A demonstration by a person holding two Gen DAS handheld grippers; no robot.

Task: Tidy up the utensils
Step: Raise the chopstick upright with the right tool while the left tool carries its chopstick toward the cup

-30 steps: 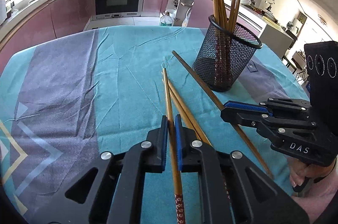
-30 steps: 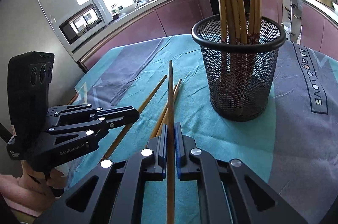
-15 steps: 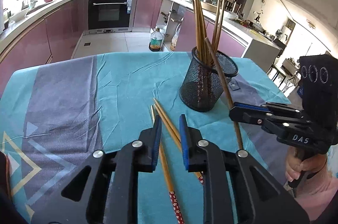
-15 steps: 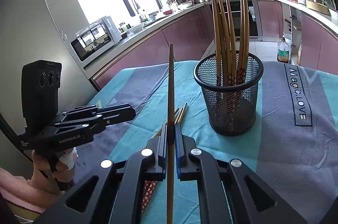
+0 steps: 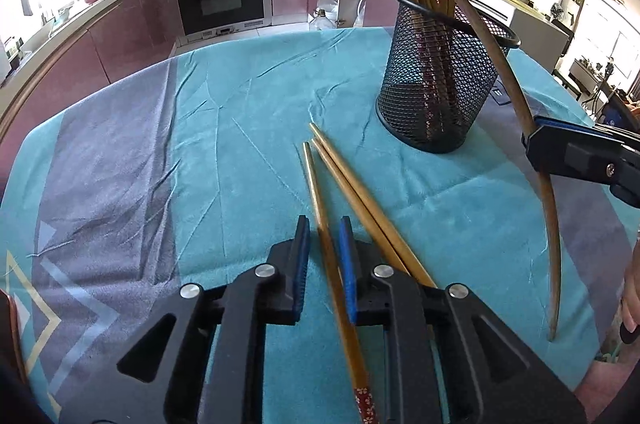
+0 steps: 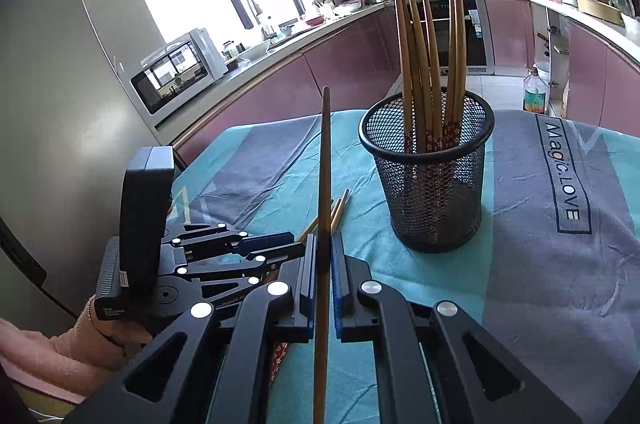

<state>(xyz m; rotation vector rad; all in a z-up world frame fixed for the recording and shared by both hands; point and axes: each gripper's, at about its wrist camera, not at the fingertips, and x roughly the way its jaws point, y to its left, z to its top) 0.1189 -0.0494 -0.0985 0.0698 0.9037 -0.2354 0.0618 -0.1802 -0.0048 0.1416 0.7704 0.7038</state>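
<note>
Right gripper (image 6: pixel 325 264) clamped on a dark chopstick (image 6: pixel 325 160), fingers (image 6: pixel 310 264) pressed to both sides of it; long axis running forward along the fingers, tip raised above the surface (image 6: pixel 540 264), left of the mesh holder (image 6: pixel 430 184). Upright in that holder, several chopsticks (image 6: pixel 424 64), patterned ends down. Left gripper (image 5: pixel 323 260) low over the cloth, fingers (image 5: pixel 303 264) slightly parted around a lying chopstick (image 5: pixel 320 208) without clear contact; pointing away, patterned end nearest. Just beside it, two more chopsticks (image 5: pixel 352 192), angled toward the holder
</note>
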